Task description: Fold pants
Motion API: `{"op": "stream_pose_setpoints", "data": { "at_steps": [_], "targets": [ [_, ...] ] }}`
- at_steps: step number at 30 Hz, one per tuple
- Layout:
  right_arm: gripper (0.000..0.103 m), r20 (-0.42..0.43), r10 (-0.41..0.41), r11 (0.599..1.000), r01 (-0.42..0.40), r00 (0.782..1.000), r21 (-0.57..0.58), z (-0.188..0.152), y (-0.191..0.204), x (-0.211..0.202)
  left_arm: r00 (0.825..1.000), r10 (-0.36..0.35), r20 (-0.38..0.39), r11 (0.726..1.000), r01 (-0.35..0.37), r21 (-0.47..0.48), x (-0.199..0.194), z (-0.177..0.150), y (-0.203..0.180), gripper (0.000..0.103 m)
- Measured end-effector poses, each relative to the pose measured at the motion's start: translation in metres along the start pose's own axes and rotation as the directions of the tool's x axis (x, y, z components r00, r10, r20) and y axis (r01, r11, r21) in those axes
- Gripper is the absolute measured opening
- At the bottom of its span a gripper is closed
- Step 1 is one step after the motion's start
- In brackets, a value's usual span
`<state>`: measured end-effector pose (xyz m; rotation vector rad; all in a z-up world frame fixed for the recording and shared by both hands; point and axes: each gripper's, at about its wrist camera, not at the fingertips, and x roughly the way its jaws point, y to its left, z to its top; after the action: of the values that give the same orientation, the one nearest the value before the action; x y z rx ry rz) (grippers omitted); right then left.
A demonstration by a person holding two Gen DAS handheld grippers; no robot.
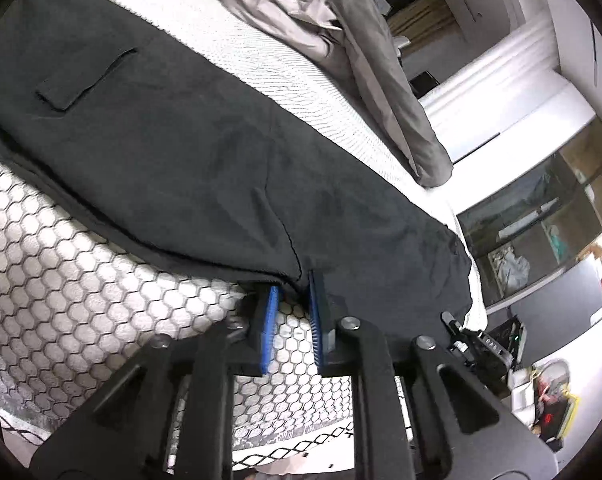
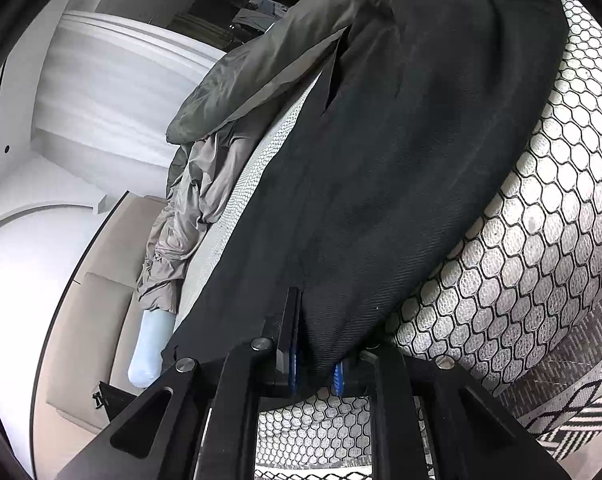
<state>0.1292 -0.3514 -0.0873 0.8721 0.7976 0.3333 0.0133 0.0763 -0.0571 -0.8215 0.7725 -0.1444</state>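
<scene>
The black pants lie lengthwise along the near edge of a bed, a flap pocket facing up. My left gripper is at the pants' near hem edge; its blue pads stand apart with the fabric edge just at their tips. In the right wrist view the same pants hang over the bed's edge. My right gripper has its blue pads closed on a bunched fold of the black fabric.
The mattress side has a hexagon mesh cover and shows in the right wrist view too. Grey bedding is crumpled at the far side of the bed. A patterned rug lies below. A shelf and clutter stand at right.
</scene>
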Motion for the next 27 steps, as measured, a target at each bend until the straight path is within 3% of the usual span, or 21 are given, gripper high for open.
{"op": "stream_pose_setpoints", "data": {
  "at_steps": [4, 8, 11, 13, 14, 21, 27],
  "targets": [
    [0.012, 0.008, -0.002, 1.0, 0.001, 1.0, 0.017, 0.0, -0.003, -0.001, 0.999, -0.002, 0.043, 0.997, 0.006, -0.081, -0.013, 0.009, 0.019, 0.025],
    [0.012, 0.006, 0.0, 1.0, 0.0, 1.0, 0.019, 0.001, -0.004, 0.001, 0.991, 0.052, 0.125, 0.989, -0.033, -0.145, -0.033, 0.024, 0.047, 0.025],
    [0.012, 0.002, 0.006, 1.0, -0.006, 1.0, 0.025, 0.001, -0.005, 0.003, 0.975, 0.122, 0.184, 0.978, -0.086, -0.191, -0.05, 0.034, 0.069, 0.025],
    [0.012, -0.002, 0.009, 1.0, -0.009, 1.0, 0.028, 0.002, -0.006, 0.003, 0.968, 0.145, 0.207, 0.972, -0.1, -0.212, -0.06, 0.041, 0.086, 0.022],
    [0.012, -0.003, 0.011, 1.0, -0.011, 1.0, 0.029, 0.002, -0.007, 0.003, 0.965, 0.151, 0.213, 0.972, -0.105, -0.212, -0.064, 0.044, 0.091, 0.016],
    [0.014, -0.03, -0.008, 0.999, 0.009, 1.0, 0.033, 0.009, -0.009, 0.0, 0.955, 0.165, 0.245, 0.958, -0.096, -0.271, -0.089, 0.06, 0.131, 0.016],
    [0.017, 0.085, -0.078, 0.993, 0.07, 0.993, 0.096, 0.047, -0.027, -0.03, 0.934, 0.231, 0.274, 0.944, -0.147, -0.294, -0.101, 0.076, 0.149, 0.008]
  ]
}}
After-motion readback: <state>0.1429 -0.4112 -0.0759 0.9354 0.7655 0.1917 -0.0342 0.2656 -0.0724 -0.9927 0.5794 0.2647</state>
